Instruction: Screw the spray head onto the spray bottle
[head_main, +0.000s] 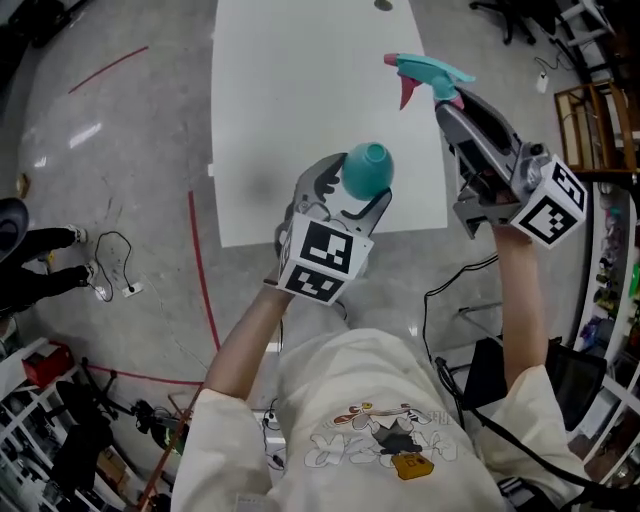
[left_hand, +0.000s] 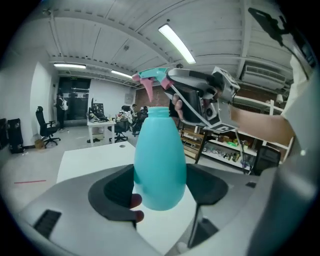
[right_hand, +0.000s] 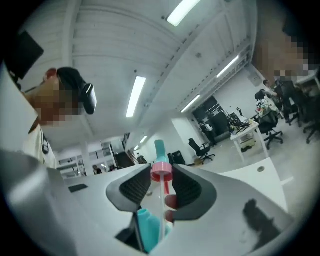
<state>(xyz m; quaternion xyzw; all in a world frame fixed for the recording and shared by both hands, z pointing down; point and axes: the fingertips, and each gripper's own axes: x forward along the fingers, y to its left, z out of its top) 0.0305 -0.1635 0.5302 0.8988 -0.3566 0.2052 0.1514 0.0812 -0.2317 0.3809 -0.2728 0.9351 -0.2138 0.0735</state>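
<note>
Looking along my left claw first, I see its jaws spread wide and pressed on the fat lower body of the teal plastic spray bottle. The bottle stands roughly upright with its open neck at the top, raised clear above the white rectangular table. My right claw sits narrower, its ribbed pads closed on the pink screw collar of the teal spray head with the pink trigger. The clear dip tube runs back from the collar between the jaws toward that claw's camera. So the head's long axis lies along the right claw, about level, while the bottle's axis runs up and down, and the two do not line up. From the bottle, the head sits up and to the right, near but apart, nozzle pointing left. The right hand carries the part that must travel; I judge it has to tip the tube end downward and bring it over the neck before any turning. Nothing stands between them, only open air over the table, with grey floor marked by a red line to the left and wooden shelving far right
</note>
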